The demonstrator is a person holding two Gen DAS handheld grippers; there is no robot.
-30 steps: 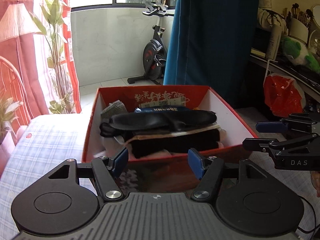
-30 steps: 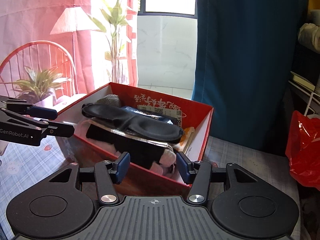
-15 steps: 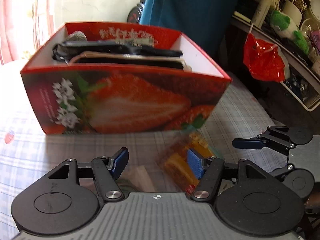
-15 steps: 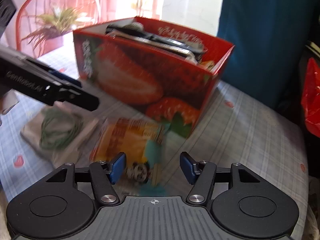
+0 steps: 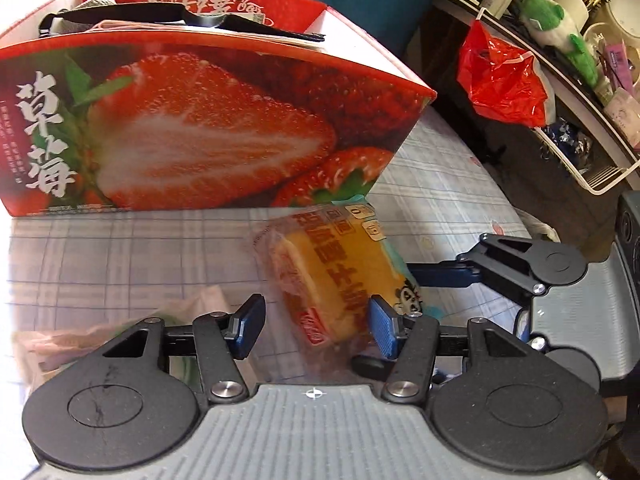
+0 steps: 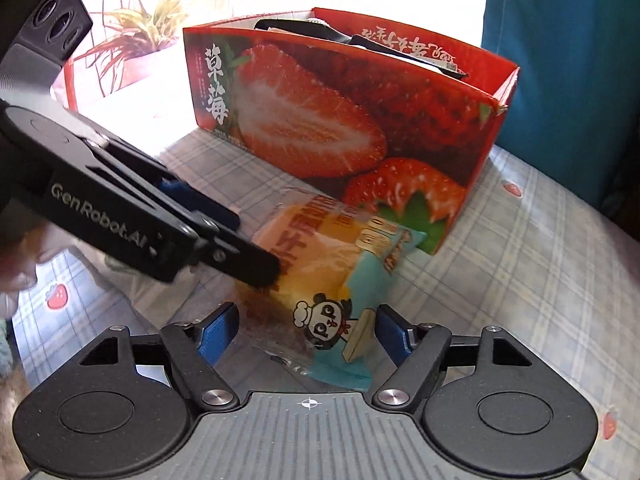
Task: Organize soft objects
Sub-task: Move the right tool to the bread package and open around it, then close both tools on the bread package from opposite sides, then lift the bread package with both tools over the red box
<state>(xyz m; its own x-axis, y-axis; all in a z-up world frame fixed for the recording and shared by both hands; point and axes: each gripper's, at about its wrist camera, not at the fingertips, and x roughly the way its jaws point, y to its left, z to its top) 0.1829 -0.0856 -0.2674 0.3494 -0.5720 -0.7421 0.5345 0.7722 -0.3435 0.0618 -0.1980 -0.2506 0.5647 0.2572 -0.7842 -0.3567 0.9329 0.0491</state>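
**Both grippers close in on the cake pack beside the box**

The left gripper (image 5: 316, 322) has its jaws partly apart and closing, with the cake pack (image 5: 332, 276) between them; the pads do not yet press on it. The right gripper (image 6: 308, 332) has its jaws wide and opening, and the pack's panda-printed end lies between them, untouched as far as can be seen. The pack lies flat on the tabletop (image 6: 520, 248), just in front of the box (image 6: 340, 120), near the box's right front corner.

The risks, as I judge them: the wrapper is slick and puffy, so a pinch on film alone could slip or crush the soft cake. Both grippers crowd the same pack, and their fingers could knock together. A careless lift could also catch the box's front wall.

The box already holds dark soft items, among them a sleep mask (image 5: 132, 14). Left of the box's front, a small pale pouch (image 5: 80, 340) lies partly hidden behind the left gripper. The tabletop has a checked cloth with small strawberries. Right of the box hang a blue curtain (image 6: 560, 60) and a red bag (image 5: 500, 76) under a cluttered shelf.
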